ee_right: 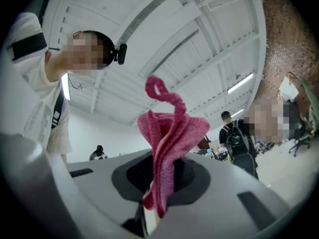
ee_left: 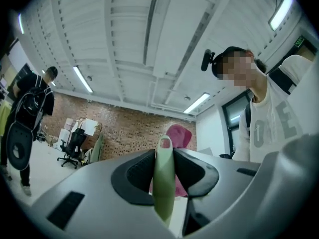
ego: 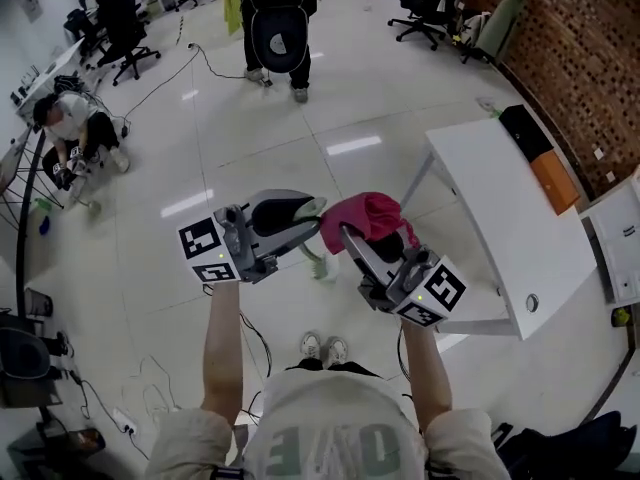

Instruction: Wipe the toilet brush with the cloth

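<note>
While both were held near the person's chest, the left gripper [ego: 303,211] was clamped on the pale green handle of the toilet brush [ee_left: 163,183], and the right gripper [ego: 350,238] was closed on the pink cloth [ee_right: 172,133] (bunched up beyond its jaws). The cloth was seen just right of the handle, with a white table [ego: 500,198] farther right.

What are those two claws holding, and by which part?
Left gripper: the toilet brush, by its green handle near the holed end. Right gripper: the pink cloth, by a bunched fold.
</note>
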